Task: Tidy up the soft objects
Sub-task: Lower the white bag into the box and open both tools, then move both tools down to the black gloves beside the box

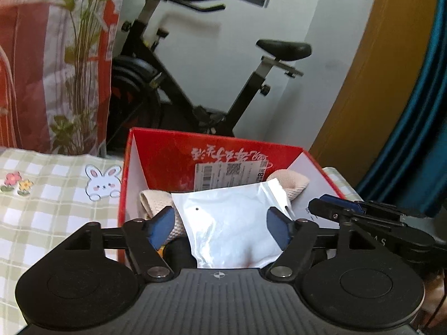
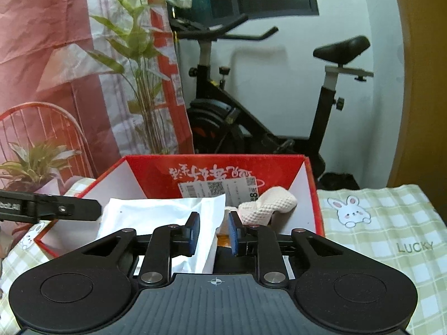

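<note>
A red cardboard box (image 1: 167,153) (image 2: 156,173) stands open on the checked tablecloth. Inside it lies a white plastic pouch (image 1: 232,223) (image 2: 156,217) on top of a beige knitted cloth (image 1: 290,182) (image 2: 265,209). My left gripper (image 1: 220,230) hangs over the box with its jaws wide open; the pouch sits between the blue pads without being pressed. My right gripper (image 2: 213,233) is open by a narrow gap, with the pouch's right edge in that gap and not clamped. Each gripper shows at the side of the other's view (image 1: 321,203) (image 2: 92,209).
The checked tablecloth (image 1: 42,209) (image 2: 377,251) with rabbit prints spreads on both sides of the box. An exercise bike (image 1: 195,83) stands behind it by the white wall. Potted plants (image 2: 33,164) and a red-and-white sheet are at the left, a blue curtain (image 1: 419,111) at the right.
</note>
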Demonstrator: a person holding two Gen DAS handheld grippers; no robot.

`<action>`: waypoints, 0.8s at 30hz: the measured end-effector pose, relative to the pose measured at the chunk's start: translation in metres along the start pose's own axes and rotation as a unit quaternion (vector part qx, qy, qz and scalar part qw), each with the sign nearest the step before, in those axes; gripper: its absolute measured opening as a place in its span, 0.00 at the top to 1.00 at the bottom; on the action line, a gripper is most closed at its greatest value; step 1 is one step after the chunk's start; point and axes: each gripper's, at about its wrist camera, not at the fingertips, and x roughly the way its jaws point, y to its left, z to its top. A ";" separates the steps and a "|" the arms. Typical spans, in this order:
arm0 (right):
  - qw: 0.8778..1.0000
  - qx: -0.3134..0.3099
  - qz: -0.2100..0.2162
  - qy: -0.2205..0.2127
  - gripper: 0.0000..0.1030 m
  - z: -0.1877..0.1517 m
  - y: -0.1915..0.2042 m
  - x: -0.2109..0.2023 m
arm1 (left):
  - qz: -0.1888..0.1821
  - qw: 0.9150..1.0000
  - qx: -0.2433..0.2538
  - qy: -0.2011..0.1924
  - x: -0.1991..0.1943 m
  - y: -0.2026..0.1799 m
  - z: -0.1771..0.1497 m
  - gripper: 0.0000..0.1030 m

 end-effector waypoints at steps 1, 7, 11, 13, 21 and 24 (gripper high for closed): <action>1.000 -0.004 0.001 -0.007 0.77 -0.001 0.001 -0.005 | 0.001 1.000 0.005 -0.002 -0.005 -0.002 -0.001 0.25; 0.999 -0.016 0.012 -0.039 0.73 -0.013 0.005 -0.038 | -0.008 1.000 0.004 -0.008 -0.037 -0.002 -0.020 0.25; 0.999 -0.009 0.020 -0.047 0.71 -0.027 0.006 -0.058 | -0.013 1.000 -0.006 -0.007 -0.053 0.000 -0.037 0.25; 0.999 0.001 0.022 -0.045 0.70 -0.036 0.006 -0.068 | -0.011 1.000 -0.015 -0.007 -0.058 0.004 -0.046 0.25; 0.999 0.025 0.021 -0.006 0.62 -0.085 0.010 -0.077 | -0.007 0.998 -0.052 0.028 -0.048 0.016 -0.077 0.25; 0.999 0.044 0.019 0.018 0.58 -0.108 0.013 -0.069 | -0.016 0.997 -0.067 0.044 -0.038 0.015 -0.093 0.25</action>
